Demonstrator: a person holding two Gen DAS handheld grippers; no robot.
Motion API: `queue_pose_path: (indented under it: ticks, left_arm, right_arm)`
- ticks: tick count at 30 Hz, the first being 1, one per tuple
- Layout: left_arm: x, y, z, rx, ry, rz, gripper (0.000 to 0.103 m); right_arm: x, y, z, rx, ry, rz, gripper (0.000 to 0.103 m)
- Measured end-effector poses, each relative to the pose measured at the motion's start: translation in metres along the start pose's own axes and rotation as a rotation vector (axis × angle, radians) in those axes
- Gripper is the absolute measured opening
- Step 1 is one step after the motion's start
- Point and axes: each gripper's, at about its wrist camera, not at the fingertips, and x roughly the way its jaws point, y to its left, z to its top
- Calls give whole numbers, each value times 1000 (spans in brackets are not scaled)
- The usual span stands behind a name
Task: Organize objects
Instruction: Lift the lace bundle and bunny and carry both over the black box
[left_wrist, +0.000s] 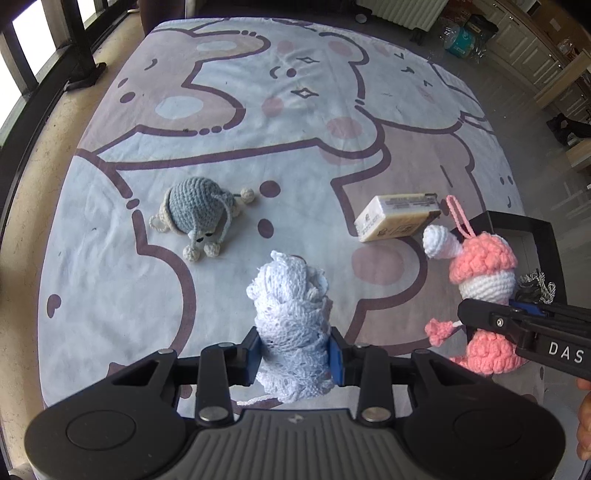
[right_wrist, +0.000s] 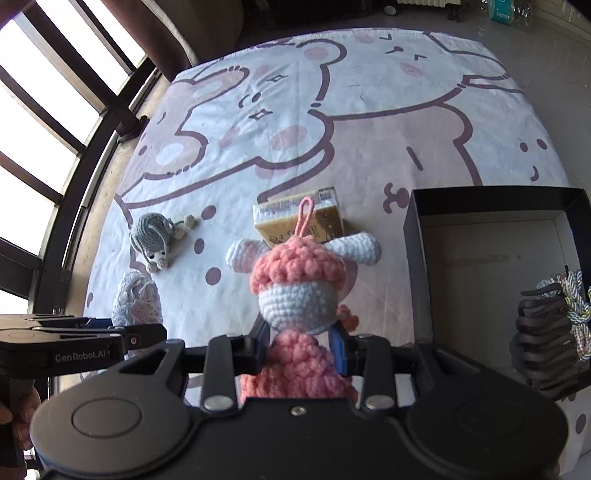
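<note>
My left gripper (left_wrist: 294, 350) is shut on a white knitted bundle (left_wrist: 291, 317), held above the printed cloth (left_wrist: 258, 122). The same bundle (right_wrist: 136, 299) shows at the left of the right wrist view. My right gripper (right_wrist: 301, 347) is shut on a pink and white crochet doll (right_wrist: 299, 291), its blue pads pressing the doll's waist. That doll (left_wrist: 480, 280) hangs at the right of the left wrist view, clamped by the right gripper (left_wrist: 480, 317). A grey crochet elephant (left_wrist: 199, 218) (right_wrist: 153, 236) lies on the cloth. A yellow boxed bar (left_wrist: 399, 218) (right_wrist: 299, 218) lies behind the doll.
A black open box (right_wrist: 491, 206) (left_wrist: 524, 221) stands at the right, holding a dark hair clip (right_wrist: 546, 343) and twisted cord (right_wrist: 576, 295). Window bars (right_wrist: 55, 110) run along the left. A person's hand (right_wrist: 22, 410) grips the left tool's handle.
</note>
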Motion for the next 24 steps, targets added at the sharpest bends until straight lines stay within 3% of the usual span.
queue_pose_path:
  ticks: [11,24]
  left_arm:
    - [-35,-15,4,-37,-91,-69,37]
    - [-43,-45,3,-15,-112,-111,38]
  right_arm:
    - [-45,-4,2,6,-112,30,35]
    - [-76,-22,2,6,-190,42,35]
